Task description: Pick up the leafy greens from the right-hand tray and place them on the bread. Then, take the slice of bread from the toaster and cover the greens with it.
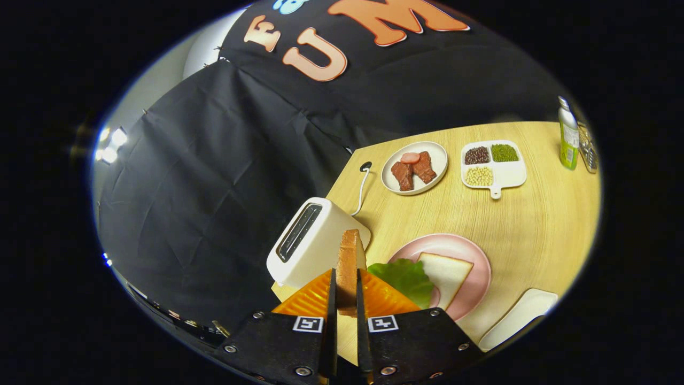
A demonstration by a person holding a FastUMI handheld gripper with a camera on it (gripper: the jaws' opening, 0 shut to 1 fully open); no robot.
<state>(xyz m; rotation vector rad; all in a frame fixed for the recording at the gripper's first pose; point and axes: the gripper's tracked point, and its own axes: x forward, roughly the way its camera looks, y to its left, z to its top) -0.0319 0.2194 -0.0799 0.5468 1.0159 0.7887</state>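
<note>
- While raised above the table (534, 224), gripper (346, 289) tilted, fingers nearly closed and pressing from both sides on one slice of bread (350, 262), held on edge, just beside the toaster (312, 243).
- One toaster, white, slot facing up, cord running behind it.
- One pink plate (475, 256) just ahead, to the right of the fingers, carrying one flat bread slice (443, 272) with one leafy green (406, 278) lying partly over its near end.
- One white tray (521, 315) near the pink plate.
- Further off: one meat plate (438, 155), one divided dish (507, 171) with three fillings, one green bottle (568, 136).
</note>
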